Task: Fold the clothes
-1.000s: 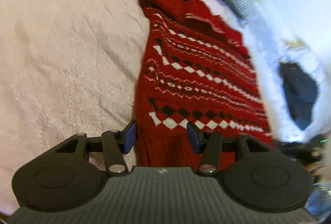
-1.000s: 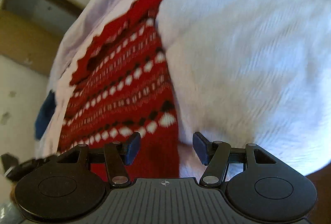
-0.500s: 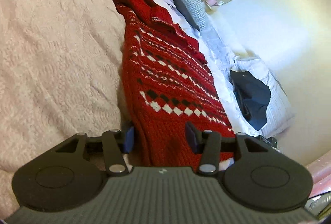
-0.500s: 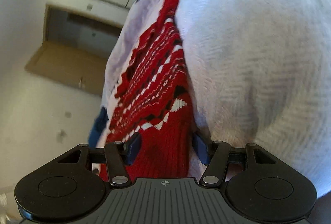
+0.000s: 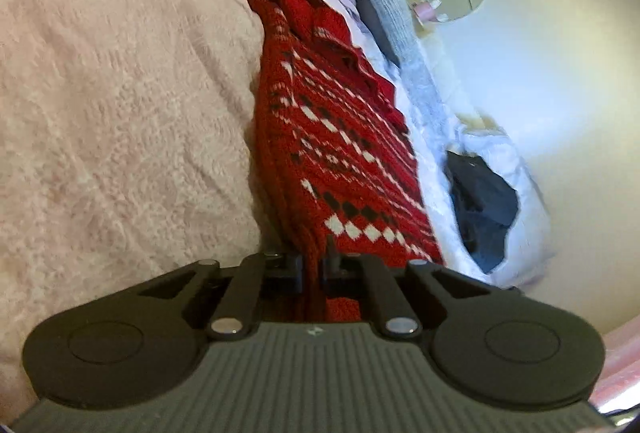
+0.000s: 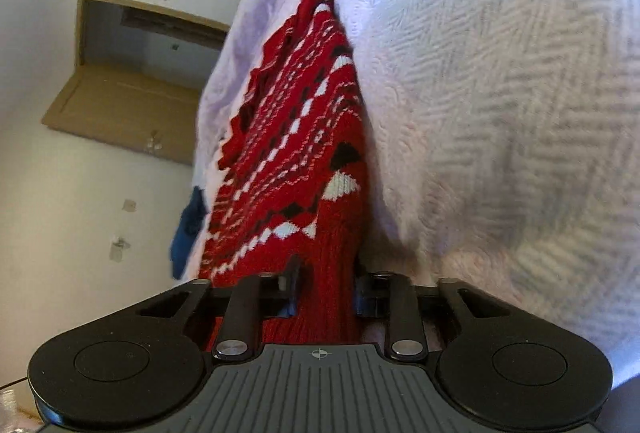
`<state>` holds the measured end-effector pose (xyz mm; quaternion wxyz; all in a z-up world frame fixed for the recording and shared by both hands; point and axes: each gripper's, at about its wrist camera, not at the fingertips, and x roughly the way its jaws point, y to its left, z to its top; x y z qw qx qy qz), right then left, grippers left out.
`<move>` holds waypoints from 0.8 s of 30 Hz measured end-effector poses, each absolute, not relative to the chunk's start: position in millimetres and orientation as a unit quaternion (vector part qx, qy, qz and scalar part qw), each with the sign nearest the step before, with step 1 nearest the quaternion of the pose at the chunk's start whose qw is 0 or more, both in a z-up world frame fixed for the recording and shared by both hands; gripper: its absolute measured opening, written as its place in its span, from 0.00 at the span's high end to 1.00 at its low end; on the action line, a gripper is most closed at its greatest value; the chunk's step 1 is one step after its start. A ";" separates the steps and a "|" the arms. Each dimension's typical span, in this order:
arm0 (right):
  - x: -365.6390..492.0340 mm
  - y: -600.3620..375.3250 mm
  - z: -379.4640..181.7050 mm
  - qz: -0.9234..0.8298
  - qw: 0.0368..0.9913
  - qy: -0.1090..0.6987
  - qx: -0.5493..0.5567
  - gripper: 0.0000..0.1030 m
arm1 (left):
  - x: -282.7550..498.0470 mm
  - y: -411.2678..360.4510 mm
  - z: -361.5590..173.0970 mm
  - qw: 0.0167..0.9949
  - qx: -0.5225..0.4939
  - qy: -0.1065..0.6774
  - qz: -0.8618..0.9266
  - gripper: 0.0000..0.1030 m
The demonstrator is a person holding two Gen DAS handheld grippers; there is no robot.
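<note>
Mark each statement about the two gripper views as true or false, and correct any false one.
1. The left gripper is shut on the hem of the red patterned sweater. True.
2. The right gripper hangs open, well clear of the sweater. False: sweater fabric fills the gap between its fingers, which press on it.
3. The sweater lies on a pale textured bedspread. True.
4. The sweater is plain red with no pattern. False: it carries white and black diamond bands.
5. A dark blue garment lies past the sweater's far edge in the left wrist view. True.
</note>
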<state>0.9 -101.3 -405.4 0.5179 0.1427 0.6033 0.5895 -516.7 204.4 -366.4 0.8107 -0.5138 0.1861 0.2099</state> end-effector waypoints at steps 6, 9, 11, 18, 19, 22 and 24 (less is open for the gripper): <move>-7.6 -119.2 -357.1 0.590 0.550 0.569 0.163 0.96 | -547.3 180.8 -336.1 0.836 -0.470 0.155 0.238 0.96; -13.6 -130.0 -334.6 0.599 0.554 0.553 0.169 0.97 | -556.1 169.7 -326.5 0.840 -0.463 0.144 0.243 0.96; -19.2 -136.2 -325.7 0.598 0.557 0.551 0.171 0.97 | -559.8 160.2 -319.7 0.846 -0.457 0.136 0.240 0.97; -41.8 -158.9 -307.3 0.600 0.561 0.542 0.178 0.97 | -585.4 125.1 -299.9 0.856 -0.448 0.113 0.232 0.97; -46.0 -164.7 -306.8 0.600 0.559 0.542 0.183 0.97 | -593.0 117.7 -298.7 0.856 -0.448 0.110 0.233 0.97; -60.6 -187.2 -305.8 0.600 0.554 0.541 0.198 0.97 | -614.0 94.8 -298.5 0.853 -0.454 0.101 0.235 0.97; -71.1 -203.7 -306.3 0.599 0.552 0.542 0.206 0.97 | -626.7 79.1 -300.3 0.850 -0.460 0.096 0.236 0.97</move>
